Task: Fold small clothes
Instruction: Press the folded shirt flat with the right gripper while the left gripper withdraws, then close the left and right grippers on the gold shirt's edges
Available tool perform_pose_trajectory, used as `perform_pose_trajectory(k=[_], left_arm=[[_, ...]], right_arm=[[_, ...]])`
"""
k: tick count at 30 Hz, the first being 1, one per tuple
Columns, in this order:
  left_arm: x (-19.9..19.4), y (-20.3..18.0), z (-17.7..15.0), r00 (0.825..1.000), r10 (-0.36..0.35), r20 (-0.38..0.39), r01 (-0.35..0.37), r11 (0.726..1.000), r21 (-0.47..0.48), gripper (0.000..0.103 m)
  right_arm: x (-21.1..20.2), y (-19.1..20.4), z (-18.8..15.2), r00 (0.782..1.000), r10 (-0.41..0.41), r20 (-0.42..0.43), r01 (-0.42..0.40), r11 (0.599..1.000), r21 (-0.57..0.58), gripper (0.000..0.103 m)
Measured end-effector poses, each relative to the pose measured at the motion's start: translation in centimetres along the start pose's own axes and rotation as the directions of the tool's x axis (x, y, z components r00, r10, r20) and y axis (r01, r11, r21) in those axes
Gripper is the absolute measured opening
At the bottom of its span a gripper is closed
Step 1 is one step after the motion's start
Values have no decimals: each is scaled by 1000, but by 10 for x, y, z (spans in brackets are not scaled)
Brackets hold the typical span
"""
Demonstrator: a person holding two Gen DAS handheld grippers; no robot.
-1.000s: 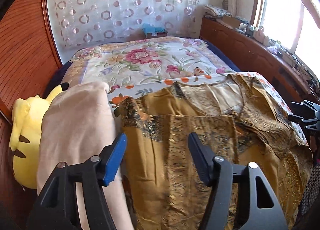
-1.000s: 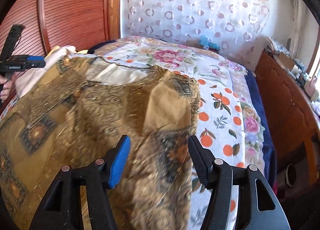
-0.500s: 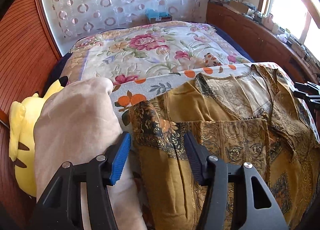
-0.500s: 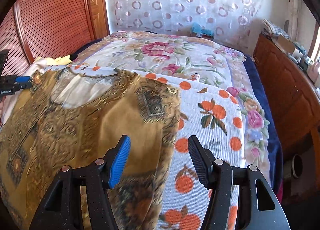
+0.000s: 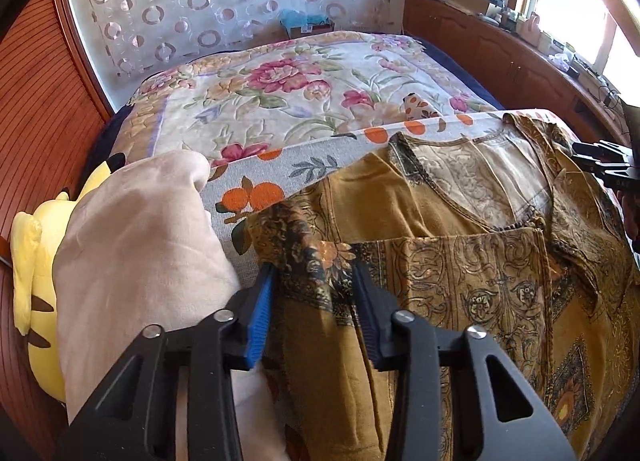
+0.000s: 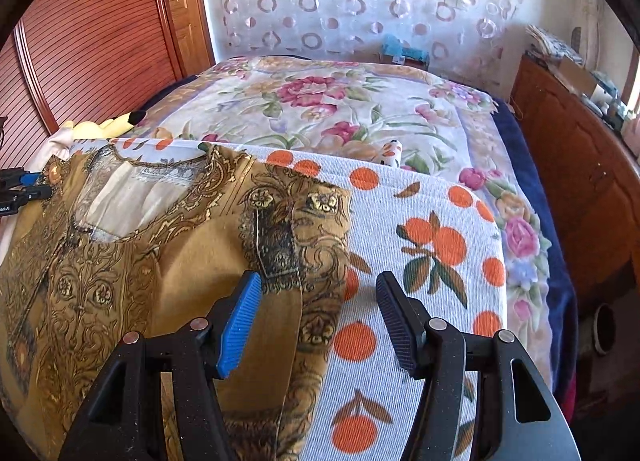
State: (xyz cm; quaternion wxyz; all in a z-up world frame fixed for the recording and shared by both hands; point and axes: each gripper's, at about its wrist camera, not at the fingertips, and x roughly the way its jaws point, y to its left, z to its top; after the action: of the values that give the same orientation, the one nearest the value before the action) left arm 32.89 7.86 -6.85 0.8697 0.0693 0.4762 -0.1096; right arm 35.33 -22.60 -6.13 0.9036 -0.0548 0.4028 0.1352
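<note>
Mustard-brown top (image 5: 460, 261) lies on the orange-print sheet (image 6: 420, 229), one side already folded in; left gripper (image 5: 314, 281) has just been closing on its left sleeve, right gripper (image 6: 318, 293) gapes empty over the right sleeve, still unfolded.

Plush toy (image 5: 36, 285) half-hidden; garment (image 5: 460, 289) cropped

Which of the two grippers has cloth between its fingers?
The left gripper: its jaws have just been closing around the brown top's sleeve. The right gripper stands open above the sleeve's edge.
</note>
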Motion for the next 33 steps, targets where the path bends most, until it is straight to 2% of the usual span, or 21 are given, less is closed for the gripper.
perform_pose_trajectory(k=[1,3,6,14,22,26,30,33], left_arm=[[0,0,0,1000,7,-2,-7,1000,4,29],[-1,2,-1,1000,16,2,-16,1000,7,12],[-8,5,-1,1000,17,22,-17,1000,-3,7],[-30,27,1,996,50,74,-46,998,-42,5],[-31,29,2,996,28,88,-23,998,-55,5],[-31,25,3,995,36,89,-32,998,-48,5],[-18,29,4,999,6,50,-2,998,-68,5],[-5,31,5,1000,13,3,-13,997,-70,5]], right_arm=[[1,1,1,1000,-1,0,1,1000,-3,62],[3,3,1,1000,-8,5,8,1000,-12,62],[4,4,0,1000,-8,17,8,1000,-16,64],[7,2,3,1000,-5,8,5,1000,-23,64],[11,3,12,1000,4,-11,-4,1000,-29,64],[12,5,16,1000,11,-18,-11,999,-36,55],[13,4,16,1000,5,-18,-6,999,-43,54],[12,4,14,1000,4,-13,-5,999,-43,54]])
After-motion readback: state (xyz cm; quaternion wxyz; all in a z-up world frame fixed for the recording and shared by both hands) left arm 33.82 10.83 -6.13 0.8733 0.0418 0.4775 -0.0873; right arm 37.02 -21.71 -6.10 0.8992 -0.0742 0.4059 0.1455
